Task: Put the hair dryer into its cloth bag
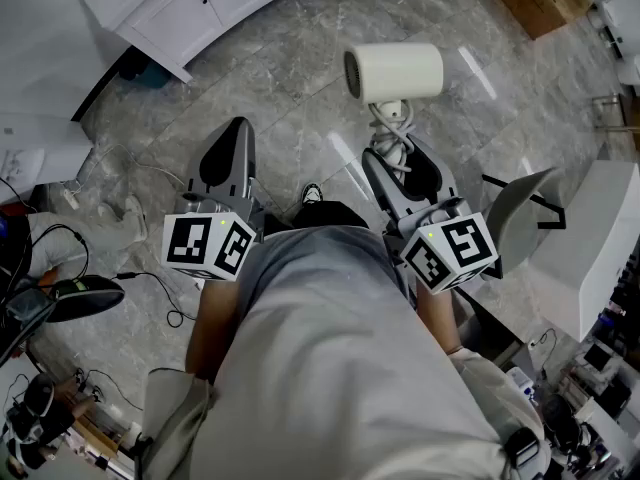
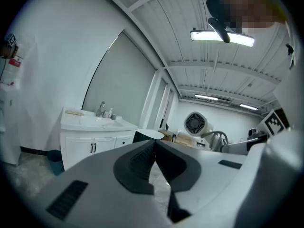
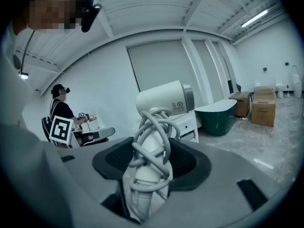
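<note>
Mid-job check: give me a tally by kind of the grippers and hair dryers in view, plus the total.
grippers: 2 (left gripper, right gripper)
hair dryer: 1, gripped by its handle in the right gripper
total: 3

Quantity: one hair dryer (image 1: 395, 71), top centre; one cord (image 1: 392, 133); two claws, left claw (image 1: 236, 133) and right claw (image 1: 398, 158), mid-frame; two marker cubes (image 1: 208, 245) (image 1: 450, 253), one per claw; one cabinet (image 1: 190, 8), upper left.
</note>
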Motion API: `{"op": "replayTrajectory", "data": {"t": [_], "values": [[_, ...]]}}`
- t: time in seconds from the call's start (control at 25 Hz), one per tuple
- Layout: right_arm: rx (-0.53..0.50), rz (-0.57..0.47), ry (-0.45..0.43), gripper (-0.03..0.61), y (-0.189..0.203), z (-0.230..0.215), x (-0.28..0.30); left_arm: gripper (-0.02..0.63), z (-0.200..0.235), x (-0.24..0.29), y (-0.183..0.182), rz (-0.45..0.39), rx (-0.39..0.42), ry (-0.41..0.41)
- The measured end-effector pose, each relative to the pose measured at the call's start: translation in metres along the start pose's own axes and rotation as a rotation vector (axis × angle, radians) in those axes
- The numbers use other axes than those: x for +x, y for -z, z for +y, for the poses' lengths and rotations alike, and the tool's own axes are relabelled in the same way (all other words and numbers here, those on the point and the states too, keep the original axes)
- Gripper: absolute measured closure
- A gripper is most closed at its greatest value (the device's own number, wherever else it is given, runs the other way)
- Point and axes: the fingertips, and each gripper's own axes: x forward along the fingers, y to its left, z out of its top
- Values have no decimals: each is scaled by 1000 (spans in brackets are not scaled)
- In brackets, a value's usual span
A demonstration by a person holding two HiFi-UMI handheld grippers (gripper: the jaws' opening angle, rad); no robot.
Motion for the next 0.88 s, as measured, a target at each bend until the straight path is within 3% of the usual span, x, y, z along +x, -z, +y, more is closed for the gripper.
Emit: {"op": "replayTrajectory", "data": {"t": [0.44, 0.88], "values": [[50, 1, -52, 339, 0, 11, 13, 611, 21, -7, -7, -4, 1, -31], [81, -26, -112, 339, -9, -12, 21, 611, 14, 6, -10, -12, 8, -66]]}}
